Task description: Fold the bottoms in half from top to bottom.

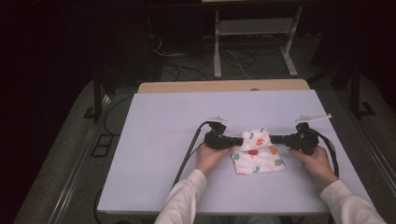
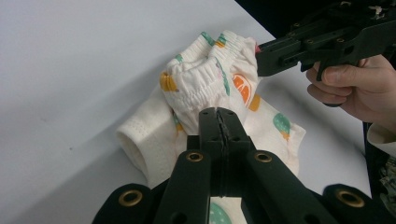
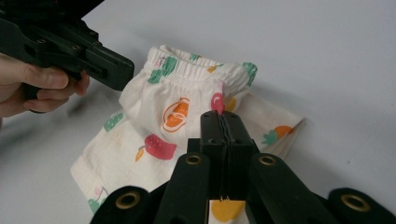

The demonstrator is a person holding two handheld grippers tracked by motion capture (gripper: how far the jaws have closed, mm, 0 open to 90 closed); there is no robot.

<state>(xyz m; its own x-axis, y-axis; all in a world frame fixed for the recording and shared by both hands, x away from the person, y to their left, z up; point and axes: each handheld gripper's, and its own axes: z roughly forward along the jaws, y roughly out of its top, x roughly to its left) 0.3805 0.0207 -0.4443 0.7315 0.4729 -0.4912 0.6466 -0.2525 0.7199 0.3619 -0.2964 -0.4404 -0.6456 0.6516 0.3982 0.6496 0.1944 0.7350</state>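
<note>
A: Where are the little printed shorts (image 1: 257, 151)?

B: On the pale bench (image 1: 159, 140), toward six o'clock from its middle, just ahead of the person's hands. White cloth with fruit prints; the elastic waistband is lifted off the surface while the legs lie flat.

A: And the left hand-held gripper (image 1: 239, 141)?

B: It comes in from nine o'clock of the garment. In the left gripper view its jaws are pressed together with the waistband cloth (image 2: 205, 88) pinched at their tips.

A: The right hand-held gripper (image 1: 273, 139)?

B: It comes in from three o'clock, level with the other. In the right gripper view its jaws are closed tight on the waistband edge (image 3: 219, 100), by a pink print.

A: So both hold the same piece?

B: Yes, at opposite ends of the waistband, with the gathered band bunched between them.
</note>
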